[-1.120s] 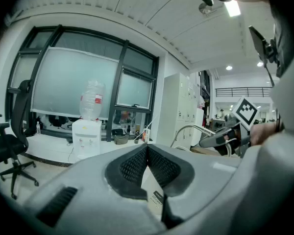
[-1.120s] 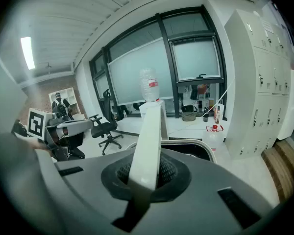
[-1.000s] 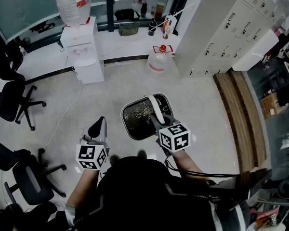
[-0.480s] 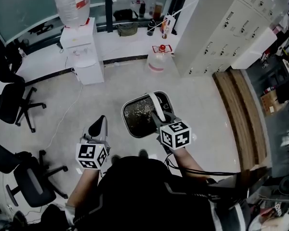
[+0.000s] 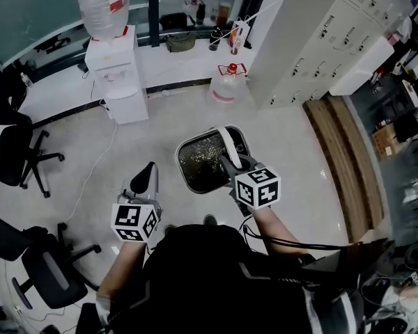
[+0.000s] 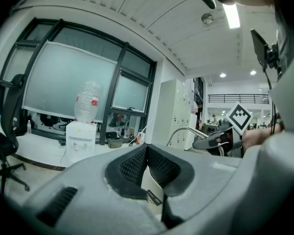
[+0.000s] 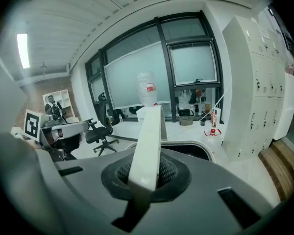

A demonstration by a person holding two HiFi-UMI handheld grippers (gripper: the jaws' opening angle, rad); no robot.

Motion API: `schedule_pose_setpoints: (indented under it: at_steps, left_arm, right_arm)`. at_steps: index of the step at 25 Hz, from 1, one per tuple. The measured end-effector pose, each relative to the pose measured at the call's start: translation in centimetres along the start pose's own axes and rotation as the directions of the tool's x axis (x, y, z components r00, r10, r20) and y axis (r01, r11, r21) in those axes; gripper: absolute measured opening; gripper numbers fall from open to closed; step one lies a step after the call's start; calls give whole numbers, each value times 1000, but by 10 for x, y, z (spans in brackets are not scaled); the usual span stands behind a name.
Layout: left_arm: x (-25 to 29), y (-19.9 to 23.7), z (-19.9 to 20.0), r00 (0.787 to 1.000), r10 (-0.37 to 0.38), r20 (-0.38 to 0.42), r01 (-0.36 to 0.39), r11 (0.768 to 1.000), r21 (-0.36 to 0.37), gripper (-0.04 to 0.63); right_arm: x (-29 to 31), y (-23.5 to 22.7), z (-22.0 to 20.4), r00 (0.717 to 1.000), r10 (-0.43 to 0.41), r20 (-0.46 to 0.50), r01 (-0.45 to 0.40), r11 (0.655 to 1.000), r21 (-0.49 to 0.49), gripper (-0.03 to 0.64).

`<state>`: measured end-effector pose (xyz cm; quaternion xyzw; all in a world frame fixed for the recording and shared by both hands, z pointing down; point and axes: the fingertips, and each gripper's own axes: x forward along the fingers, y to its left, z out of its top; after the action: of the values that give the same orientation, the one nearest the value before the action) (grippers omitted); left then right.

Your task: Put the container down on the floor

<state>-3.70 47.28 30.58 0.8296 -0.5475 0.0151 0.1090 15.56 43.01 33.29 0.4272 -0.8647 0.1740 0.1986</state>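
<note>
The container [image 5: 203,164] is a rounded bin with a white rim and a dark inside, hanging above the pale floor in front of my body. Its white bail handle [image 5: 227,147] arches over the right side. My right gripper [image 5: 231,165] is shut on that handle; in the right gripper view the handle [image 7: 149,141] runs up from between the pads [image 7: 167,170], with the bin's rim [image 7: 206,148] just beyond. My left gripper [image 5: 147,174] hangs to the left of the bin, apart from it, jaws together and holding nothing. In the left gripper view its pads [image 6: 132,168] meet.
A water dispenser [image 5: 113,68] with a bottle stands at the back left, a water jug [image 5: 225,86] on the floor behind the bin. White lockers [image 5: 313,40] rise at the right beside a wooden strip [image 5: 343,165]. Office chairs [image 5: 14,152] stand at the left.
My right gripper and the container it carries have moved a little up and away from my body. The left gripper has shifted the same way. Both grips look unchanged.
</note>
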Motion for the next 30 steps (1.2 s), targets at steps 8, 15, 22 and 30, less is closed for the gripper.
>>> schedule_pose_setpoints:
  at_steps: [8, 15, 22, 30]
  left_arm:
    - [-7, 39, 2, 999, -31, 10, 31, 1000, 2, 8]
    - [2, 59, -1, 1000, -20, -6, 20, 1000, -14, 8]
    - [42, 76, 3, 1000, 18, -25, -18, 1000, -12, 8]
    - [107, 89, 25, 996, 84, -21, -85, 996, -5, 8]
  right_arm:
    - [20, 15, 12, 998, -55, 19, 55, 998, 25, 8]
    - [41, 17, 27, 999, -42, 16, 41, 999, 28, 8]
    - [80, 0, 49, 999, 28, 21, -28, 1000, 5, 8]
    - [117, -40, 80, 995, 101, 5, -101, 995, -13, 8]
